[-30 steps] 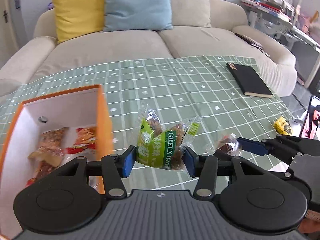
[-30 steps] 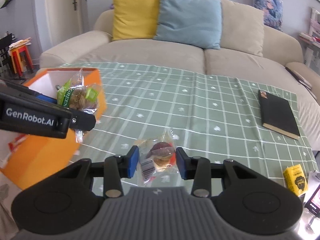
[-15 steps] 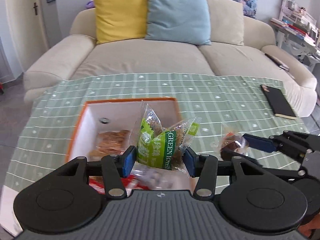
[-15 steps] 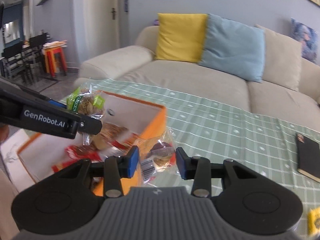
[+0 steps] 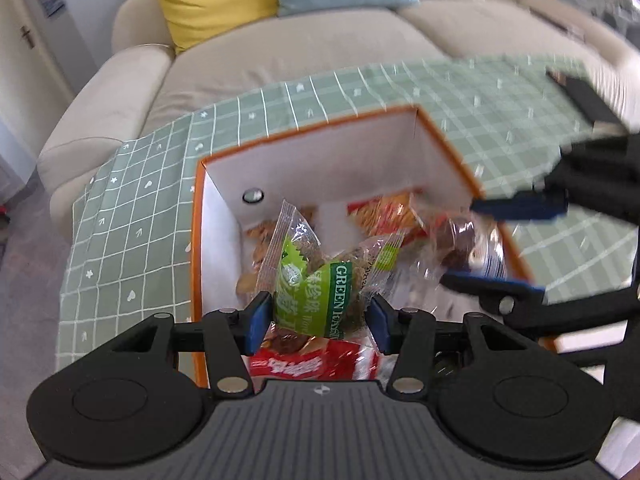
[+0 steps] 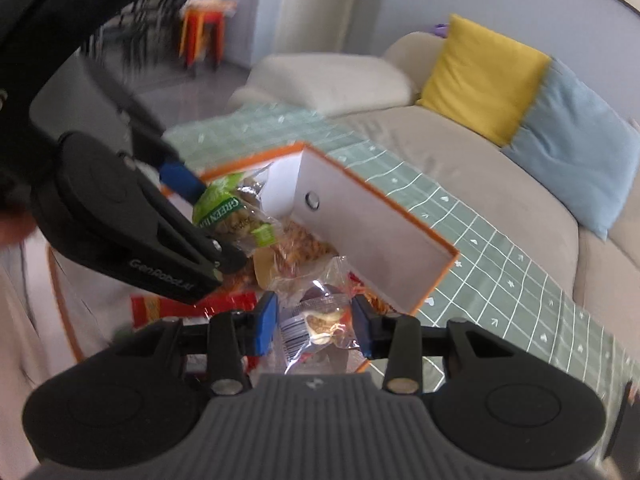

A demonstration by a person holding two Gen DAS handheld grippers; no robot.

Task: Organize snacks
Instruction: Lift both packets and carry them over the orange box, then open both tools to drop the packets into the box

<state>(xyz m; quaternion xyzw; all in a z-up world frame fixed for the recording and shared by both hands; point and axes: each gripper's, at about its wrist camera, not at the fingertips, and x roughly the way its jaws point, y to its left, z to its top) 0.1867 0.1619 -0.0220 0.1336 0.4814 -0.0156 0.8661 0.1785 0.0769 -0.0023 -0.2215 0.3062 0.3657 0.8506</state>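
Behind everything sits a big cream sofa (image 5: pixel 304 40) with a yellow cushion (image 6: pixel 480 76) and a light blue cushion (image 6: pixel 572 148) on it. In front of it is a table under a green checked cloth (image 5: pixel 132 224). On the cloth stands an orange box (image 5: pixel 444 136) with white walls inside, and some snack packs lie on its bottom, one of them a red pack (image 5: pixel 312 364). The left gripper (image 5: pixel 318 322) hangs over the open box and pinches a green snack bag (image 5: pixel 320 284) between its blue pads, so the bag sits right in the middle of the two fingers, above the snacks in the box. The right gripper (image 6: pixel 314 324) is close beside it, also over the box, and it squeezes a small clear snack pack (image 6: pixel 320 316) with something brown and cream inside. That little pack sits between its two blue pads, near the box's corner.
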